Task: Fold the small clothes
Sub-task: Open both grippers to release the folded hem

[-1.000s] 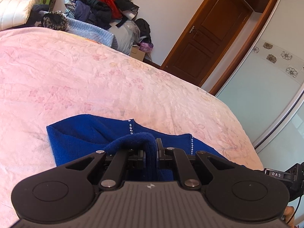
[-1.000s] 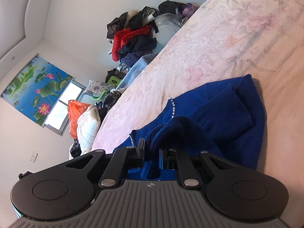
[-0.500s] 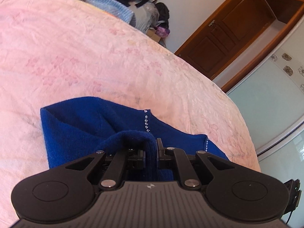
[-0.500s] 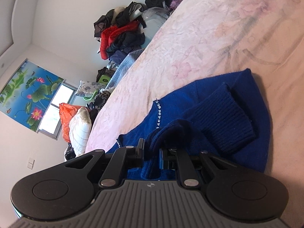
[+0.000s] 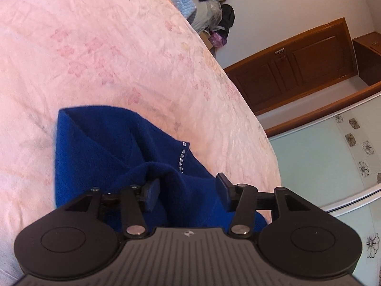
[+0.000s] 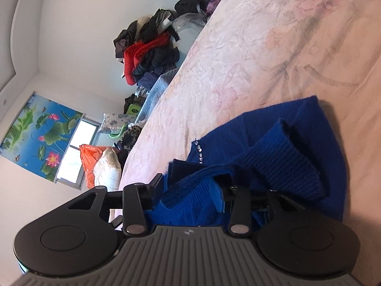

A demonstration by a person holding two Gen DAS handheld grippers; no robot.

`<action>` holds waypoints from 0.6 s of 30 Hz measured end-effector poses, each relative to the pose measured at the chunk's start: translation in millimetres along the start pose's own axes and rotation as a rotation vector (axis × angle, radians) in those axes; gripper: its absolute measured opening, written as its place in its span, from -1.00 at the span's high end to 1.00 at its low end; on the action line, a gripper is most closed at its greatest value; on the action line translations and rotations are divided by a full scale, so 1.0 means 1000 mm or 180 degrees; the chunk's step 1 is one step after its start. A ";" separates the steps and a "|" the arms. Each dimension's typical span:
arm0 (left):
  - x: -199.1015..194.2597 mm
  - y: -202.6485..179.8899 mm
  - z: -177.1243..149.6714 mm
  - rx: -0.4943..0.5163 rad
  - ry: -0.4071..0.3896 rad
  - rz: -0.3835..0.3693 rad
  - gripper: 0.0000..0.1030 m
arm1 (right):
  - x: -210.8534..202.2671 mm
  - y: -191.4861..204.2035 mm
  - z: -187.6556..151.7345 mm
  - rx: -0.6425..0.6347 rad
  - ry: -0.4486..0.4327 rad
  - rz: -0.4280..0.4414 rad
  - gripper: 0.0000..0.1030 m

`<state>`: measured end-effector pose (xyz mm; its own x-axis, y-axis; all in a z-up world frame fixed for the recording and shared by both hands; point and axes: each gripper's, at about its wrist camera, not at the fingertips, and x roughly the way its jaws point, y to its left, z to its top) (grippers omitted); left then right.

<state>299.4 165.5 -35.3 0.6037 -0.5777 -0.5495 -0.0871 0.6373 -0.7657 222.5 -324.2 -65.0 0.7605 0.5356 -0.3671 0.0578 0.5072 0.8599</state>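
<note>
Your left gripper (image 5: 187,187) and right gripper (image 6: 190,186) have just opened, jaws apart, blue sweater (image 5: 100,147) loose between them on the bed (image 5: 95,47).

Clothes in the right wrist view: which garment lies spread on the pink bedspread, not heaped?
The blue sweater with rhinestone trim; the other clothes are piled beyond the bed's far edge.

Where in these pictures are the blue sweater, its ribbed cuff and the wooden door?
blue sweater (image 5: 100,147): left wrist view, flat folded body.
ribbed cuff (image 6: 285,157): right wrist view, middle of the ribbing.
wooden door (image 5: 297,69): left wrist view, centre panel.
</note>
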 end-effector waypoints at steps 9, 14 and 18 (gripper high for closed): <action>-0.029 -0.017 0.000 0.0362 -0.0648 0.0409 -0.17 | -0.015 0.000 0.013 -0.0217 -0.0651 -0.0498 -0.11; -0.024 -0.041 -0.011 0.0860 -0.0419 0.0240 -0.17 | -0.010 0.013 0.006 -0.0492 -0.0464 -0.0378 -0.21; -0.009 -0.061 -0.035 0.1402 -0.0095 0.0126 -0.17 | 0.007 0.021 0.000 -0.0652 -0.0180 -0.0360 -0.25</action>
<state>271.2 114.2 4.5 0.6299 -0.5376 -0.5606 0.2315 0.8189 -0.5251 229.4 -310.0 -49.8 0.7920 0.4318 -0.4316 0.0167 0.6914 0.7223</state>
